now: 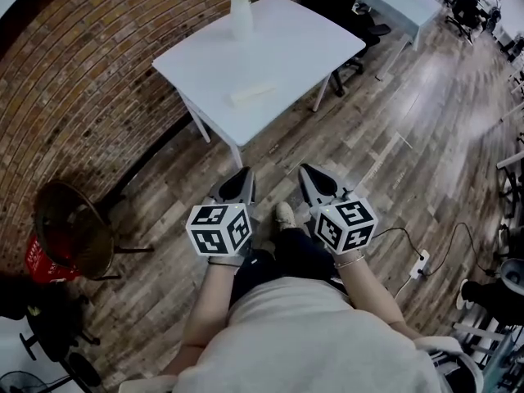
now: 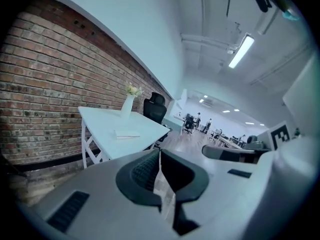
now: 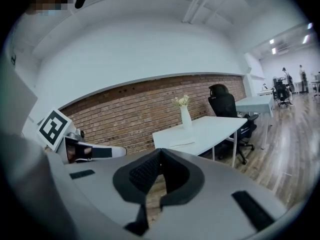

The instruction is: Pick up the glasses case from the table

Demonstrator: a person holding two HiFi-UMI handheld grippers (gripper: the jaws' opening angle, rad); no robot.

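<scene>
A pale, flat glasses case [image 1: 252, 93] lies on the white table [image 1: 303, 47], toward its near edge; it also shows as a thin slab [image 2: 127, 133] [image 3: 181, 144] in both gripper views. My left gripper [image 1: 246, 176] and right gripper [image 1: 307, 173] are held side by side over the wooden floor, well short of the table, both pointing at it. Each is shut with nothing between its jaws. In the left gripper view the left gripper [image 2: 159, 156] has its tips touching, and the right gripper [image 3: 159, 155] looks the same in its own view.
A white vase with flowers [image 1: 240, 6] stands at the table's far side. A black office chair [image 3: 224, 105] is behind the table, a brick wall [image 1: 74, 80] to the left. A round wicker chair [image 1: 74, 229] and a floor power strip [image 1: 421, 262] flank me.
</scene>
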